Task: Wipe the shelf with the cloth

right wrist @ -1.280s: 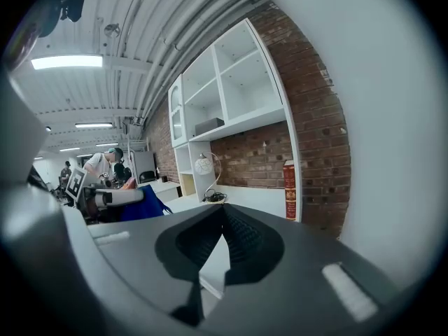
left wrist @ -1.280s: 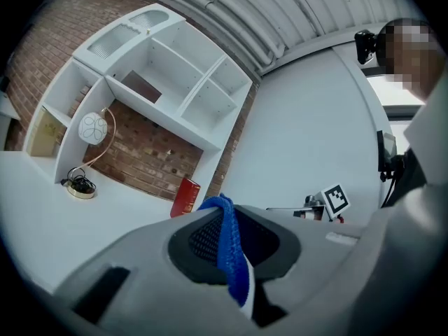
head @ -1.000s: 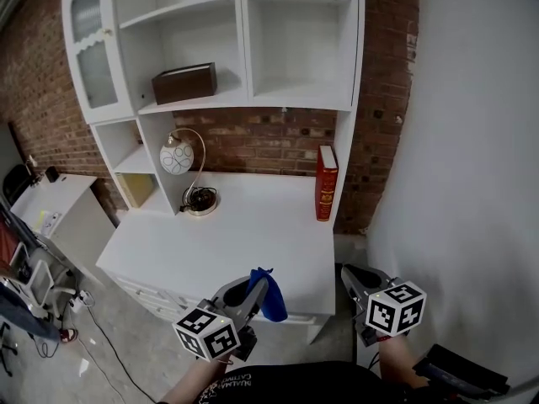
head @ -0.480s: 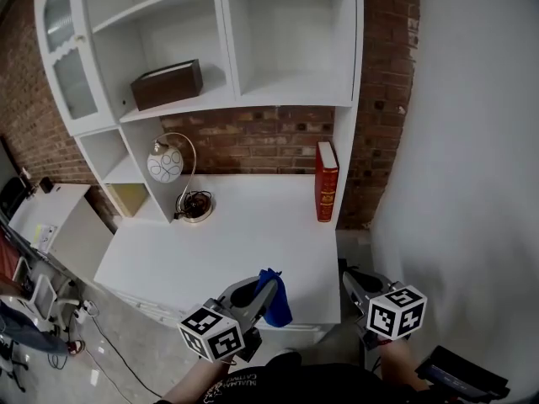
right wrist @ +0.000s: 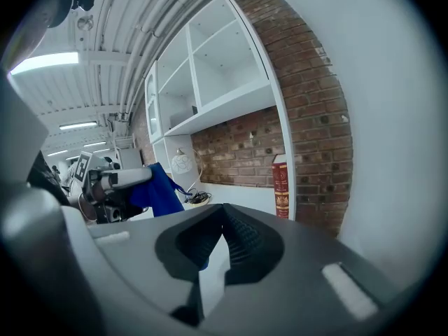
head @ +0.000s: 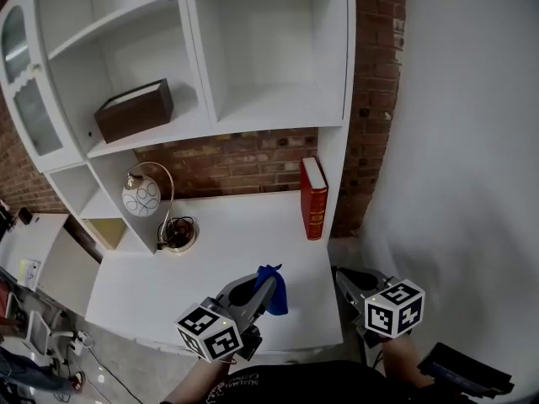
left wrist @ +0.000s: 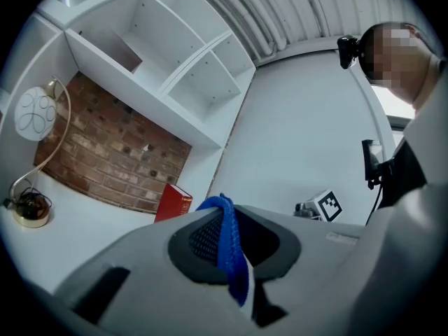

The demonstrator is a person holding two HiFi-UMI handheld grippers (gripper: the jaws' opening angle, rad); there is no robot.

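Far left: 1 brown box (head: 133, 110) sits on a board of the white shelf unit (head: 269, 108), in the left bay. The 2 open bays to its right hold nothing we can see.

Below the box, 1 lamp (head: 141, 198) with a round white shade stands at the far left of the white desk (head: 227, 251), just beside the unit's upright panel. A brick wall (head: 244, 154) shows behind the desk.

Near edge, left of centre: the left gripper (head: 259, 286) is clenched on the blue cloth (head: 272, 289). In the left gripper view the cloth (left wrist: 229, 250) is pinched between the jaws, with 1 fold poking past the tips and the rest hanging down. It hangs over the near part of the desk, well short of the shelf boards. We cannot tell whether it touches the desktop.

Far right of the desk: 1 red book (head: 312, 199) stands upright against the unit's right side panel.

Near right: the right gripper (head: 347, 278) is held off the desk's near right corner. Its jaws are closed together, with nothing between them.
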